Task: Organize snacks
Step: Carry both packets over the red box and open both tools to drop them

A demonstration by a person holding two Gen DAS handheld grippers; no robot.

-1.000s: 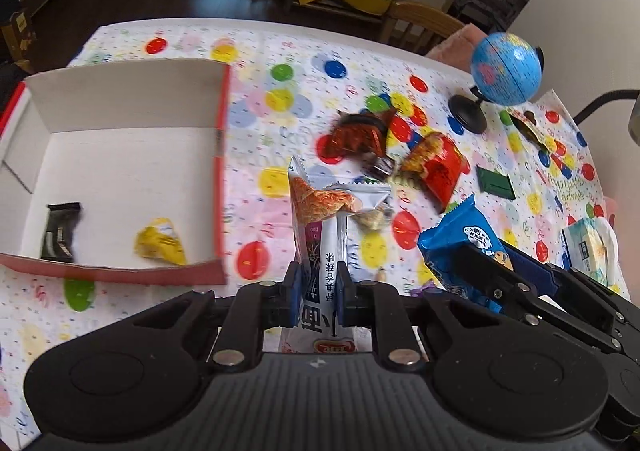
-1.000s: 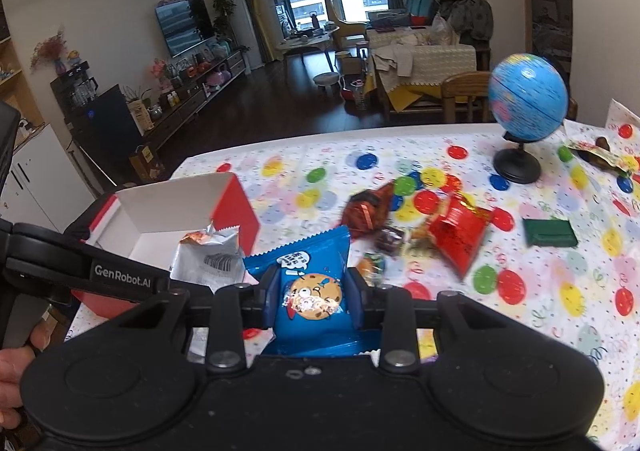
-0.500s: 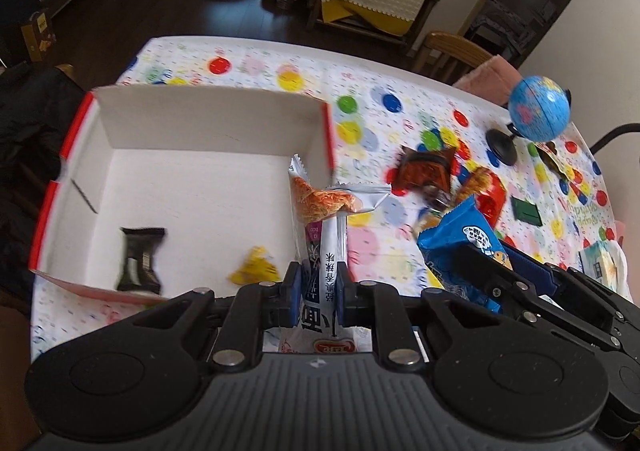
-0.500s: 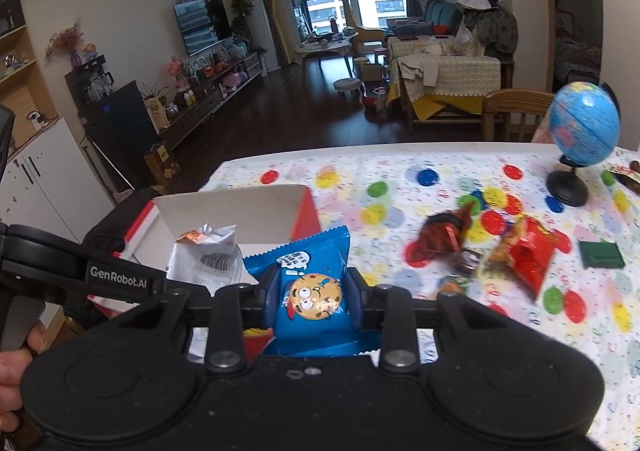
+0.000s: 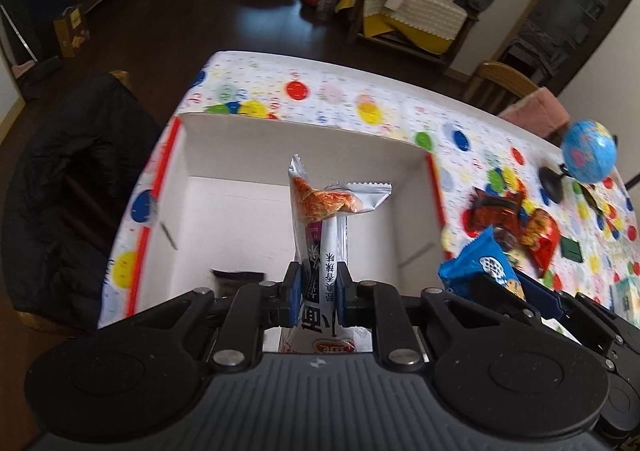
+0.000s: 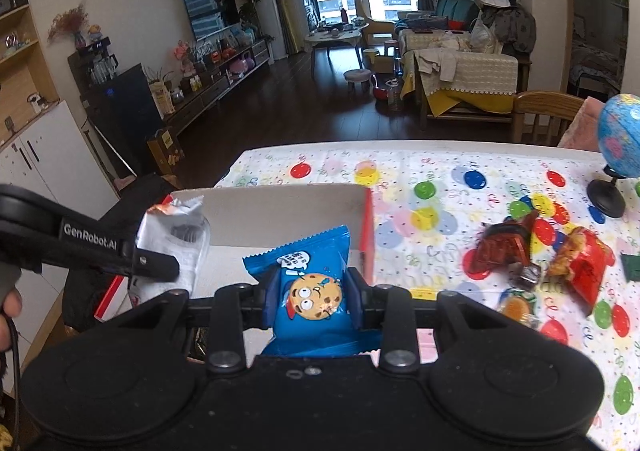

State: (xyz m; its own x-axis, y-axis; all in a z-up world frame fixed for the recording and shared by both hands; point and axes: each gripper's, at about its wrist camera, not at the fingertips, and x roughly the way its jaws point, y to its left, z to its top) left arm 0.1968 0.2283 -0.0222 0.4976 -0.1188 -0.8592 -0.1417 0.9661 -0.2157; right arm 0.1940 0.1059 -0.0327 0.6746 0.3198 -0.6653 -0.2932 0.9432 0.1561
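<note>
Fingers of the left gripper [image 5: 318, 293] are clamped on a silver packet [image 5: 324, 235], now carried from above the surface to over the white box [image 5: 240, 211]; release is judged near. The right gripper [image 6: 313, 301] is clamped on a blue cookie packet [image 6: 308, 271] beside the box. A dark packet [image 5: 236, 276] inside is seen only in the left view.

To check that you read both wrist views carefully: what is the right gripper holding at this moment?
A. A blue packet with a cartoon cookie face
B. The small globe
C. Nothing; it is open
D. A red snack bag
A: in the right wrist view the right gripper is shut on the blue cookie packet, while the red snack bag lies on the tablecloth and the globe stands apart.
</note>
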